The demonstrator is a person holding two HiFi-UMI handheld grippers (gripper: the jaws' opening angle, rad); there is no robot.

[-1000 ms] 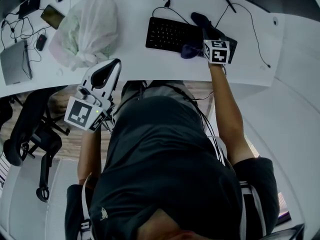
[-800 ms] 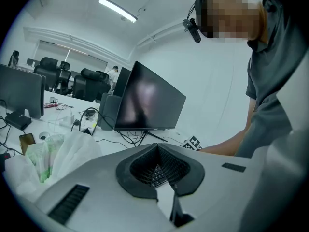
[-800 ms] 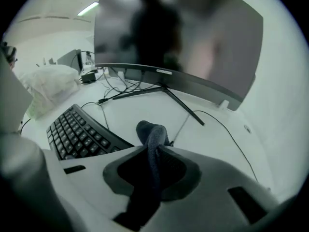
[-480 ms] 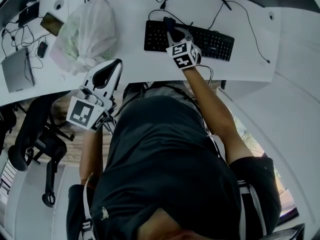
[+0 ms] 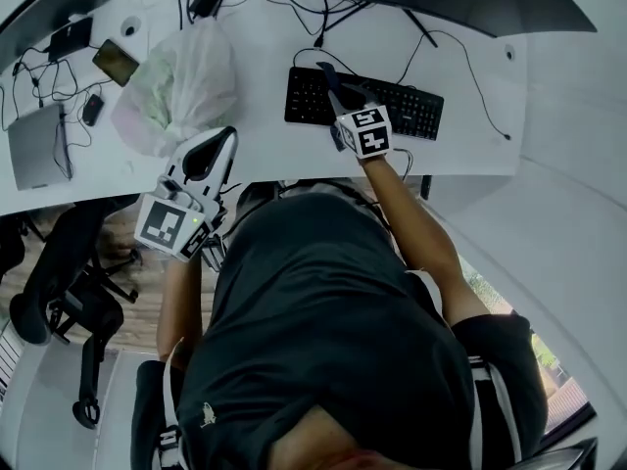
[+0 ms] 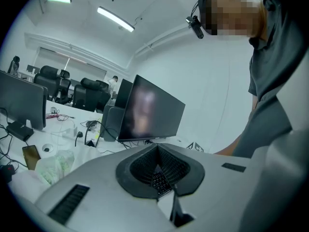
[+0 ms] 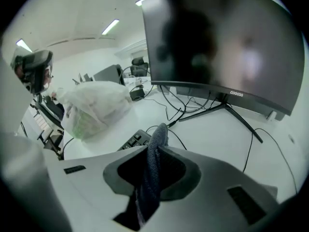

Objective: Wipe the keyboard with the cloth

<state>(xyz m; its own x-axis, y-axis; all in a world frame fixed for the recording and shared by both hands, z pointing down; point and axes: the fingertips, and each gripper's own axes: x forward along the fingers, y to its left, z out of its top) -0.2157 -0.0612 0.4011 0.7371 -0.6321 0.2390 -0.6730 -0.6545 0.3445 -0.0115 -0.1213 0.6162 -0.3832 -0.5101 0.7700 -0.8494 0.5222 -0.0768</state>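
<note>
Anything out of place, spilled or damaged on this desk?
Nothing spilled or damaged. A bulging plastic bag sits left of the keyboard amid loose cables, ordinary clutter. The right gripper holds the cloth over the keyboard; the left gripper is shut, empty.

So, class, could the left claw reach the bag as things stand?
Probably yes. The left claw hangs at the edge of the desk, just short of the bag, with only bare desk showing between them.

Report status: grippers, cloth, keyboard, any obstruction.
Right gripper shut on cloth, over keyboard, left part. Left gripper shut, empty, at desk edge. Nothing in the way.
</note>
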